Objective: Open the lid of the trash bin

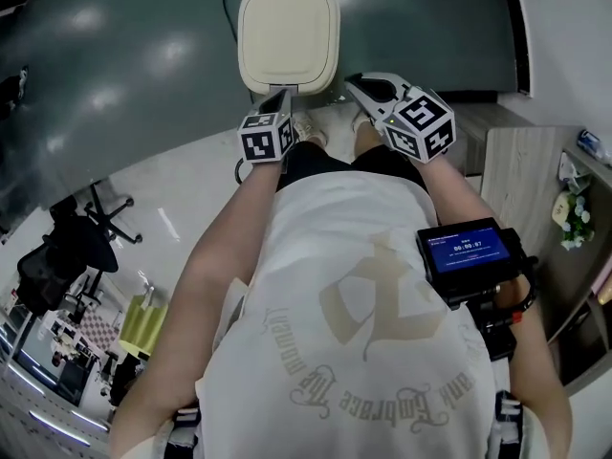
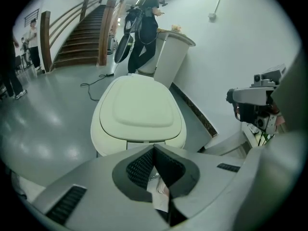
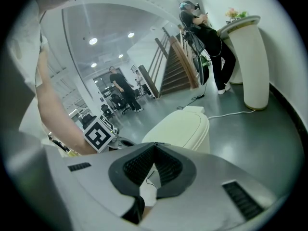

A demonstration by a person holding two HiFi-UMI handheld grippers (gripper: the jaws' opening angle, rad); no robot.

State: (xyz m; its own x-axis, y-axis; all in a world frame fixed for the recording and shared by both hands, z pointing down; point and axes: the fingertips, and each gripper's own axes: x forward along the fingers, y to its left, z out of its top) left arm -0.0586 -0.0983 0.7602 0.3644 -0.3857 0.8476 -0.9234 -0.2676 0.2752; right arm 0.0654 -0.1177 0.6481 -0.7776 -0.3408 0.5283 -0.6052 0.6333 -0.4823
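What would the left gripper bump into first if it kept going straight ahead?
Probably the closed cream bin lid, right ahead of the left gripper and its shut jaws; the gap is hard to judge.

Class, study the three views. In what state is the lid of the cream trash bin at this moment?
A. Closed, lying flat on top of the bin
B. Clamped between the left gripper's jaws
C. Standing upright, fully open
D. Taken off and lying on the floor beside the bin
A: the lid lies flat and shut on the trash bin, with no gap showing under its rim in the left gripper view.
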